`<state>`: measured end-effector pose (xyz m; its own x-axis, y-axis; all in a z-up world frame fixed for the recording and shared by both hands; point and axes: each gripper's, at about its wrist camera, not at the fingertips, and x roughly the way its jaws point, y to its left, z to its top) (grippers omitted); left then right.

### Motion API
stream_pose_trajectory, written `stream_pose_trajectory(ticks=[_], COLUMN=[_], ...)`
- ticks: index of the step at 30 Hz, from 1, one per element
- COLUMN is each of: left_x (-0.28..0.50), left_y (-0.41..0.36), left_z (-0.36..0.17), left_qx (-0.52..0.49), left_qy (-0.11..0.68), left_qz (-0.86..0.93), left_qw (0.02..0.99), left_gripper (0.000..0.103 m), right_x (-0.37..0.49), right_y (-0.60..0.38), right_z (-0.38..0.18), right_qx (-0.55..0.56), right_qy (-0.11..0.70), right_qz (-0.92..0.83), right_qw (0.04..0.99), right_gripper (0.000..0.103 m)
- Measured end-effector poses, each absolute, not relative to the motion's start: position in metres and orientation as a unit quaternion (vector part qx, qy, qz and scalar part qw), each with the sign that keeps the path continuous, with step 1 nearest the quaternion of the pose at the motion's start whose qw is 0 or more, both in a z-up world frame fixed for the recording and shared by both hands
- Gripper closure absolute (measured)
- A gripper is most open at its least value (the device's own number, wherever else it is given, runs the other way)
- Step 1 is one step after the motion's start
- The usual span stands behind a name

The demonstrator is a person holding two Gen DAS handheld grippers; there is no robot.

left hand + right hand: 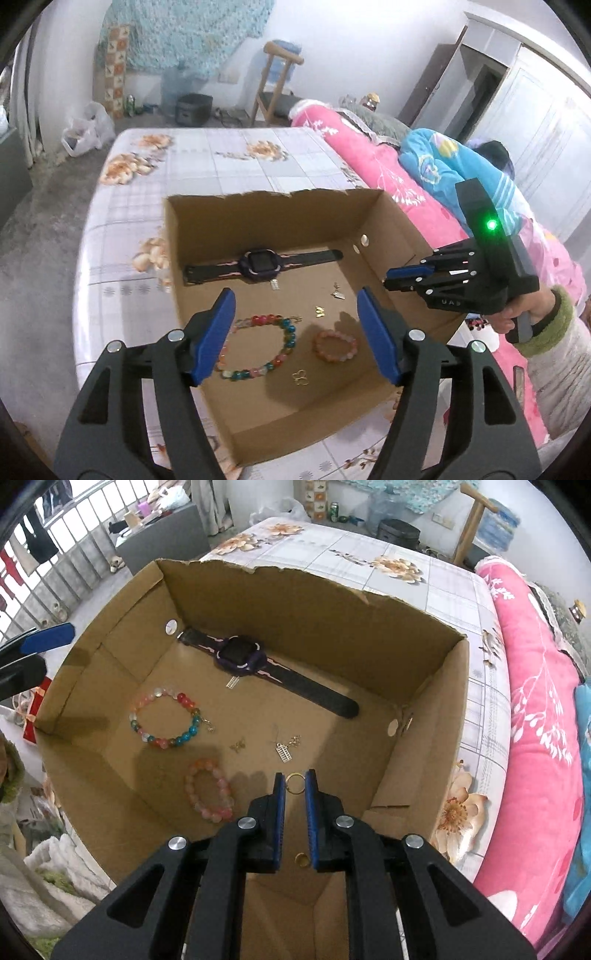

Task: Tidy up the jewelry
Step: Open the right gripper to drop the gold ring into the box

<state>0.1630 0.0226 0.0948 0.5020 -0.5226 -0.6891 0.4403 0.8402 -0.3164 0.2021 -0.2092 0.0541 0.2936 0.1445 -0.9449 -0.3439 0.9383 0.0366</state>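
Both tools are built from matte black plastic arms with triangular cut-outs, joined by round silver screws, and each finger is faced with a blue pad, as seen on the left gripper [295,325] and the right gripper [294,790]. A green light and white lettering are carried on the right gripper's body. The right hand [517,317] is bare-skinned, cuffed in green fleece over a pale grey sleeve.

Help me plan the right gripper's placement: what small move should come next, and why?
Probably lower the right gripper and open it, since its pads pinch a thin gold ring above the cardboard box floor, over a bare patch beside the pink bracelet.
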Motion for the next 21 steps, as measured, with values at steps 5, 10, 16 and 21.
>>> stream_pose_trajectory(ticks=[5, 10, 16, 21], left_x=[0.157, 0.153, 0.145, 0.136], left_y=[0.035, 0.043, 0.054, 0.073], left_z=[0.092, 0.090, 0.091, 0.088], left_qx=[-0.061, -0.069, -0.069, -0.081], left_qy=[0.415, 0.412, 0.402, 0.392], left_qz=[-0.273, -0.268, -0.254, -0.231], left_qw=[0.866, 0.868, 0.877, 0.887], left_gripper=[0.036, 0.035, 0.034, 0.026], right_x=[0.203, 0.202, 0.191, 0.163], right_y=[-0.208, -0.210, -0.222, -0.254], right_z=[0.053, 0.056, 0.077, 0.107], right_qx=[-0.085, -0.082, -0.056, 0.031], right_qy=[0.577, 0.574, 0.546, 0.482], right_qz=[0.148, 0.144, 0.136, 0.105], right_qw=[0.799, 0.802, 0.825, 0.869], right_gripper=[0.091, 0.089, 0.084, 0.071])
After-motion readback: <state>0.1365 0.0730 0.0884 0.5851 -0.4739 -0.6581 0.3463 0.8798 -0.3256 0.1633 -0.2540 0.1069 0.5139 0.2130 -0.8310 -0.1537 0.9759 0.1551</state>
